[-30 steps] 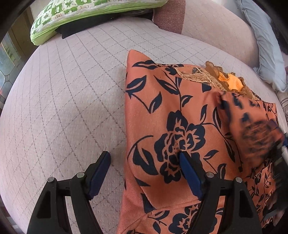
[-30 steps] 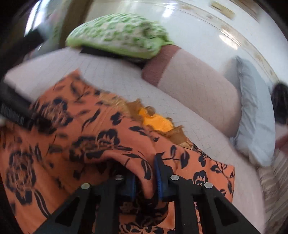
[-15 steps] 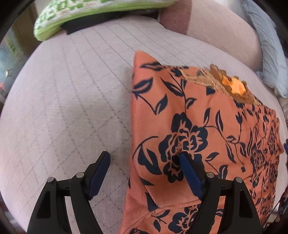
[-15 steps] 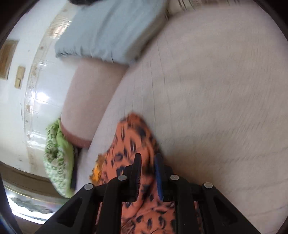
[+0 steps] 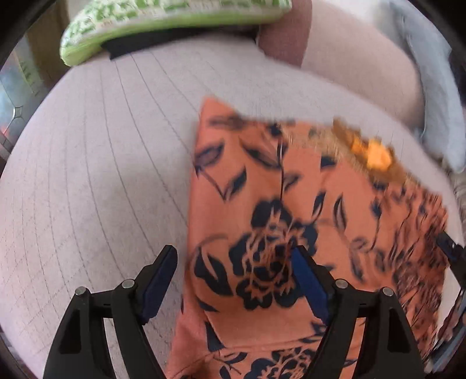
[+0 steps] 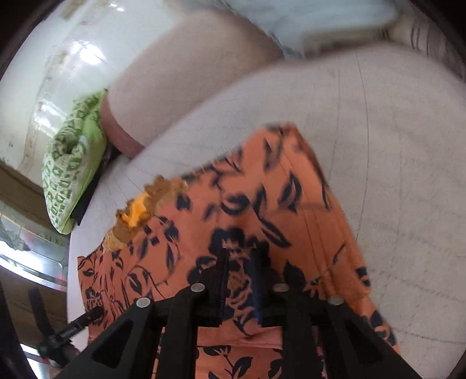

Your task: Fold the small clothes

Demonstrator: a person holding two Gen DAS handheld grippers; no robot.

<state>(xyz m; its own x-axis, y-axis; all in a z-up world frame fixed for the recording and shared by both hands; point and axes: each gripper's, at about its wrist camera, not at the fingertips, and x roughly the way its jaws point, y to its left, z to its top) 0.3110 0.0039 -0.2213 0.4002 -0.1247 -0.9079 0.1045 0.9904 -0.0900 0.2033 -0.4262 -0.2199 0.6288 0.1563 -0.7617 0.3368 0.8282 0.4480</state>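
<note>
An orange garment with a dark blue flower print (image 5: 291, 210) lies on the pale sofa seat, its gold-trimmed neckline (image 5: 370, 151) at the far right. My left gripper (image 5: 233, 280) is open above its left edge, one finger over bare seat, the other over the cloth. In the right wrist view the garment (image 6: 247, 210) lies flat and partly folded. My right gripper (image 6: 240, 274) has its fingers slightly apart over the cloth with a bit of fabric between them. The right gripper's tip shows at the left wrist view's right edge (image 5: 450, 247).
A green patterned cushion (image 5: 163, 26) lies at the back left of the seat (image 5: 87, 175). A pink bolster (image 5: 358, 64) and a grey-blue pillow (image 5: 437, 96) are at the back right. A white wall (image 6: 58, 58) is behind the sofa.
The right gripper carried a flap of the garment across and laid it down; its fingers have parted slightly. The garment now lies flatter. The left gripper has stayed open, shifting little.
</note>
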